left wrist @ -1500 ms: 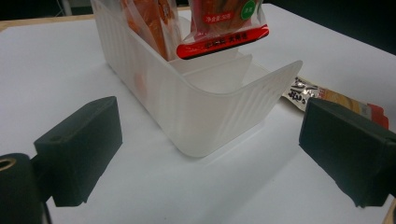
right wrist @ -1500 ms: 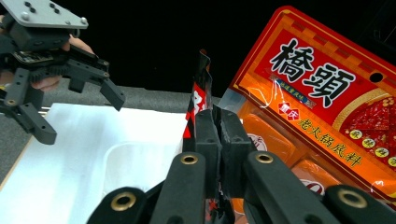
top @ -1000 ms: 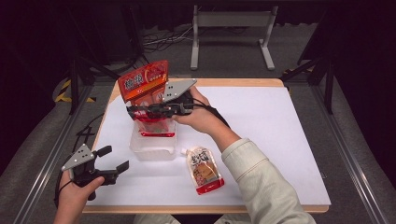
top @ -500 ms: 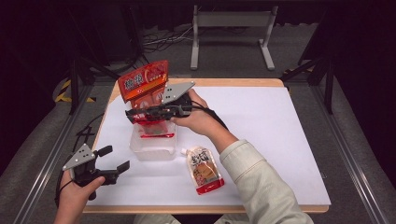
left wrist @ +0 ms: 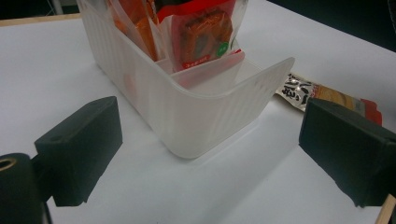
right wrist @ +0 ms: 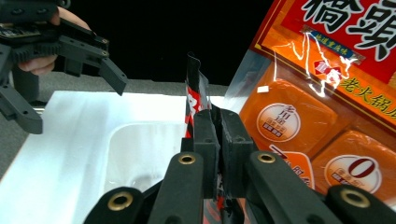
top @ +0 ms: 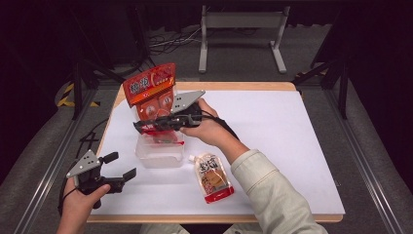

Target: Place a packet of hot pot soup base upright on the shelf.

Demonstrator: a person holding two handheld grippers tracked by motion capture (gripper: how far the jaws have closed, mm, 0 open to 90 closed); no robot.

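My right gripper [top: 146, 126] is pinched tight on the top edge of a small red packet [right wrist: 192, 95], its two black pads pressed together on the thin film, as the right gripper view shows close up. In the high view I hold it over the clear plastic bin [top: 159, 155], which sits left of the middle of the white table [top: 292, 141], and the packet's lower part [top: 163, 138] hangs down into the bin. Right behind my jaws stands a big orange bag [top: 150, 92], upright in the far part of the bin and leaning a little toward the back; it crowds the packet on that side, and in the right gripper view its printed face fills the space just right of my pads. The left gripper view shows a divider inside the bin, with the orange bag and a packet in the rear compartments and the nearest compartment bare. My left gripper [top: 119, 168] rests near the front left corner of the table, jaws spread wide and holding nothing, aimed at the bin's near wall but well short of it. A spouted pouch [top: 213, 178] lies flat on the table just right of the bin, apart from both grippers, in front of my right sleeve [top: 272, 195].
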